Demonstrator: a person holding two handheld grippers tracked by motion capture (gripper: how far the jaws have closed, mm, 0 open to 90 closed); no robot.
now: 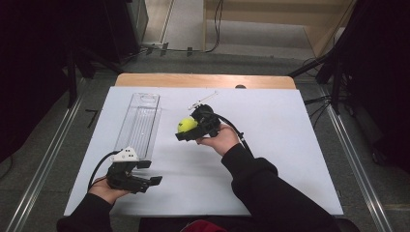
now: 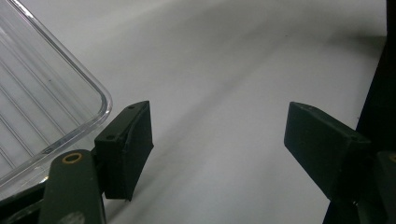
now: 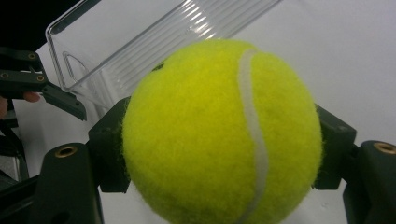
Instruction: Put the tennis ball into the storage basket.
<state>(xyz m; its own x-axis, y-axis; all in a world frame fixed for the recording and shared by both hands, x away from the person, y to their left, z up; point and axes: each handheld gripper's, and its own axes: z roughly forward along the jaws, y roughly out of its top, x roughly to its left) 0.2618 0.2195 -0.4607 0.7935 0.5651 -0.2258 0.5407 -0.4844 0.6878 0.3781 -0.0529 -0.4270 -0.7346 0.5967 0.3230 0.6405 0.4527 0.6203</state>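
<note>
A yellow tennis ball is clamped between the jaws of my right gripper, held above the middle of the white table top. In the right gripper view the tennis ball bulges between both black pads, pressed from either side. A clear plastic tray lies lengthwise on the left part of the table. My left gripper rests near the front left edge, just below the tray's near end, jaws wide apart with nothing between them. In the left gripper view the tray's rounded corner sits just left of the left gripper.
The white board covers a wooden table whose far edge shows beyond it. Metal floor rails run along both sides. Dark stands and cables crowd the far right. In the right gripper view the tray lies behind the ball.
</note>
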